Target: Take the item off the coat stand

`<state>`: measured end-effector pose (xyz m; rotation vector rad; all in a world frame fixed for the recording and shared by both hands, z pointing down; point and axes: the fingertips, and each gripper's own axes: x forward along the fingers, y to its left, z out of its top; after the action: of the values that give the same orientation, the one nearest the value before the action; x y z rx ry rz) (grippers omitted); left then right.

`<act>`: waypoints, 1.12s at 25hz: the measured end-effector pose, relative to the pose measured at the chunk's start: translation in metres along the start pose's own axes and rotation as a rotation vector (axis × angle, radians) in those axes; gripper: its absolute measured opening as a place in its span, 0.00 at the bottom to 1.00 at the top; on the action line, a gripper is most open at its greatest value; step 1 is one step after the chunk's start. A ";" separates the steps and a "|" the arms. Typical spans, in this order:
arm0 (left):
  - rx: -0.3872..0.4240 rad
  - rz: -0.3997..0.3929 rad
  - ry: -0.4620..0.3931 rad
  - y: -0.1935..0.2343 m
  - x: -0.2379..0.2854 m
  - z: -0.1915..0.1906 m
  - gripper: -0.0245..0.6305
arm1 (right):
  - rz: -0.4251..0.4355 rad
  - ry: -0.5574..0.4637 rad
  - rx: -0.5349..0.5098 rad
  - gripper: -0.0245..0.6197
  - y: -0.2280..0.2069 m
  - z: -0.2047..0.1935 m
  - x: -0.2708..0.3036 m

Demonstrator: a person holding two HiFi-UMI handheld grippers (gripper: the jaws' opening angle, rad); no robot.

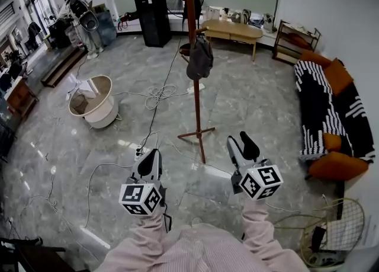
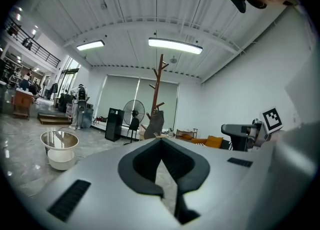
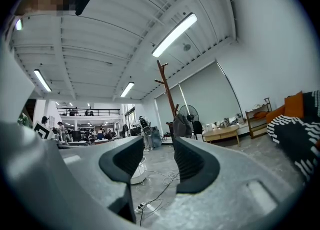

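The grey item (image 1: 200, 57) hangs from the stand (image 1: 196, 105), well ahead of me, so I hold both tongs level, aimed that way. My right tongs (image 1: 241, 146) gape empty, ready for it. My left tongs (image 1: 149, 161) are clenched on nothing, spare.

Floor (image 1: 249, 105): grey stone-look tiles, polished, glossy, reflective.
Coat stand (image 1: 196, 96): reddish-brown wood, smooth, slight sheen.
Hanging item (image 1: 200, 58): dark grey cloth, matt, soft folds.
Left gripper (image 1: 151, 157): grey plastic body, matt.
Right gripper (image 1: 241, 141): grey plastic body, matt.
Pads (image 3: 192, 166): black, finely ribbed, matt.
Sofa (image 1: 320, 111): black-and-white striped cloth.
Cushions (image 1: 337, 75): orange cloth, matt.
Low table (image 1: 232, 29): light wood, smooth top.
Sleeves (image 1: 260, 229): pink striped cloth.
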<state>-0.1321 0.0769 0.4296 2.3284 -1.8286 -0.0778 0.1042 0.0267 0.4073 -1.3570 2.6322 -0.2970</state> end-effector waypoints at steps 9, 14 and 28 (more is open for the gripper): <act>-0.009 -0.055 0.033 0.016 0.048 -0.003 0.04 | -0.037 0.014 0.000 0.32 -0.018 -0.006 0.039; -0.020 -0.049 0.053 0.027 0.071 -0.013 0.04 | -0.087 0.008 0.019 0.32 -0.039 -0.014 0.060; -0.009 -0.039 0.039 0.065 0.212 0.024 0.04 | -0.021 -0.017 0.053 0.32 -0.106 0.018 0.195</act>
<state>-0.1469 -0.1457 0.4324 2.3433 -1.7615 -0.0455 0.0796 -0.1949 0.4057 -1.3659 2.5787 -0.3534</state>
